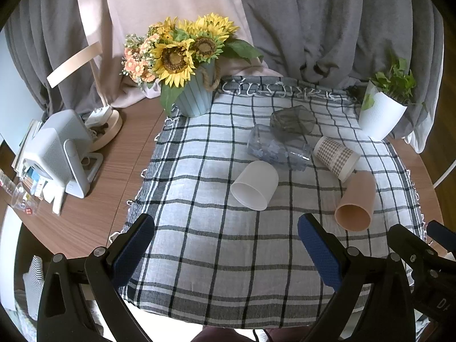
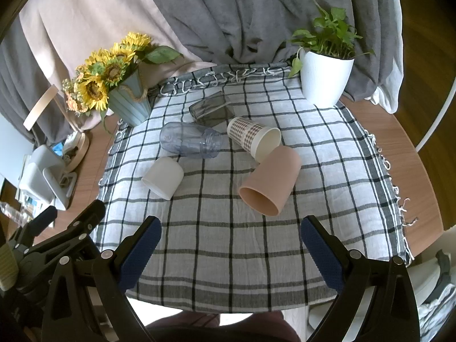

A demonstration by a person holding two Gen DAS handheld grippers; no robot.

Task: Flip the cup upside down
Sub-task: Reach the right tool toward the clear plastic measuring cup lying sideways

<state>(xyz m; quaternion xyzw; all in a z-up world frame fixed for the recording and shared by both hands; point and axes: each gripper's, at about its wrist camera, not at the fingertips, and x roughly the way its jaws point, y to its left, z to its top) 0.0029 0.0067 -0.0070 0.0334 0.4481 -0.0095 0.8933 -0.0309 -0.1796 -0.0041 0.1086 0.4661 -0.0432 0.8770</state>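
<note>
Five cups lie on their sides on the checked cloth (image 1: 216, 256) that covers the middle of the wooden table (image 1: 94, 199). In the left wrist view the white cup (image 1: 255, 185) sits just right of centre with its mouth turned toward the lower left, and the clear bluish cup (image 1: 278, 149) lies just above it, the two very close — whether they touch cannot be told. Above that, toward the upper middle, is the smoky grey cup (image 1: 293, 119); to the right lie the brown-checked paper cup (image 1: 336, 156) and, below it at the right of the frame, the peach cup (image 1: 356, 202), whose base rests against the paper cup's rim (clearer in the right wrist view). The left gripper (image 1: 226, 228) fills the bottom of its frame with its blue-padded fingers spread wide and nothing between them, hovering over bare cloth short of the white cup. The right gripper (image 2: 230, 229) is likewise spread and empty at the bottom of its own view, with the peach cup just above the gap. A sunflower pot (image 1: 193, 97) stands at the upper left of the cloth, a white plant pot (image 1: 379, 116) at the upper right, and a white device (image 1: 59, 154) at the left edge.
</note>
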